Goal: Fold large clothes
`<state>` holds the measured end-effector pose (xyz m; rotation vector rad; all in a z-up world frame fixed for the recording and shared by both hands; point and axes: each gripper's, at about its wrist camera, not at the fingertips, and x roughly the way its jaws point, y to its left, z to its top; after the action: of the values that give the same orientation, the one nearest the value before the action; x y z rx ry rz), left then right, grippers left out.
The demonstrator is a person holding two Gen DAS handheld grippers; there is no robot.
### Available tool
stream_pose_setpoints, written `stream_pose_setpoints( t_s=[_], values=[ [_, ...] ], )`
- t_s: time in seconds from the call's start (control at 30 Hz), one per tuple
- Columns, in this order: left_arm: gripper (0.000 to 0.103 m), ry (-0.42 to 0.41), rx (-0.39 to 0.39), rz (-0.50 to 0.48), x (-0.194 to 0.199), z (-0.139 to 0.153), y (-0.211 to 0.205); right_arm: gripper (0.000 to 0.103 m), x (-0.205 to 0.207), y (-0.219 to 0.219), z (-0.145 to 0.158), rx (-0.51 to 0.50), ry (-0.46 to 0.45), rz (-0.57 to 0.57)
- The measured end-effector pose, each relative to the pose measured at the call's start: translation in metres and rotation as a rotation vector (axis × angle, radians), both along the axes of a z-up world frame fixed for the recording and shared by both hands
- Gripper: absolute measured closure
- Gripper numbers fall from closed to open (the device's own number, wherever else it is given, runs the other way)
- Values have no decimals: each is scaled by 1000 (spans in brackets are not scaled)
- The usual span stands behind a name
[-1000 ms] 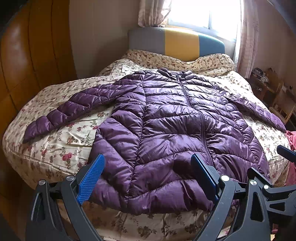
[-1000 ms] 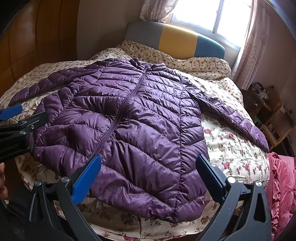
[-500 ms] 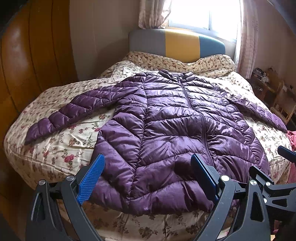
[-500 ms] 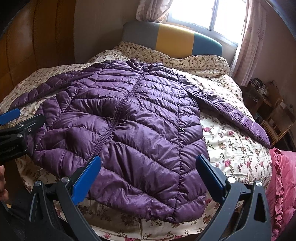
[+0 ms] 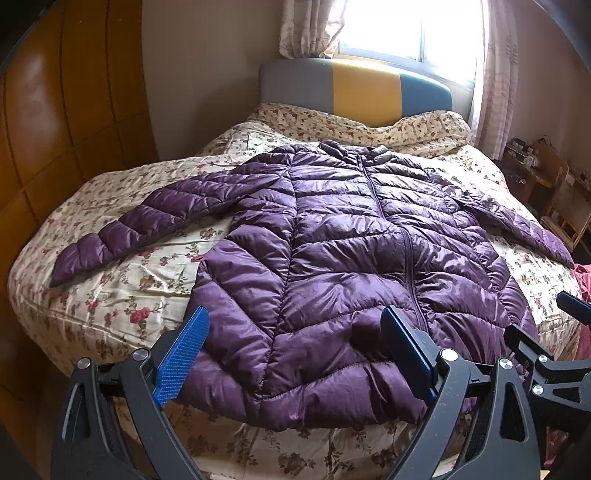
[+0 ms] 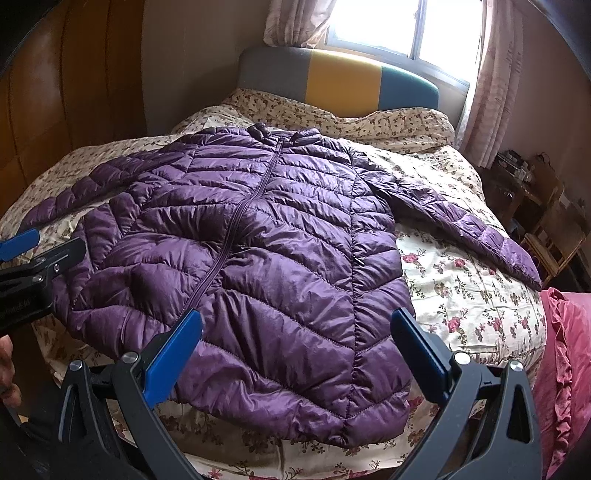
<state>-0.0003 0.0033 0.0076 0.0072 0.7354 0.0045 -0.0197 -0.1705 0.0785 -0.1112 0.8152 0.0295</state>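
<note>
Tools have drawn back slightly from the bed (image 5: 92, 310), the left tool (image 5: 291, 354) and right tool (image 6: 295, 347) both wide and empty above the hem of the purple jacket (image 5: 351, 258), which lies flat, sleeves spread, folding not yet begun.

home bedroom | bed (image 5: 110, 295) with floral sheets | padded headboard (image 5: 354, 92) grey/yellow/teal | curtained window (image 6: 424, 26) behind it | wooden wardrobe panels (image 5: 55, 129) on one side | cluttered wooden shelf (image 6: 546, 214) on the other side of the bed
</note>
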Motion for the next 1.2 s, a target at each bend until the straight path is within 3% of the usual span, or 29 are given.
stream_pose_setpoints(
  t_s=[0.83,1.07,1.2],
  values=[
    [10,3,-2,8,7,-1,3,2,4,-9,-5,35,-6,-30],
    [10,41,-5,-9,22,-8,-2,2,17,-28,-11,52,16,-76],
    [10,73,-29,-32,39,-10,-6,2,35,-60,-18,98,43,-156]
  ],
)
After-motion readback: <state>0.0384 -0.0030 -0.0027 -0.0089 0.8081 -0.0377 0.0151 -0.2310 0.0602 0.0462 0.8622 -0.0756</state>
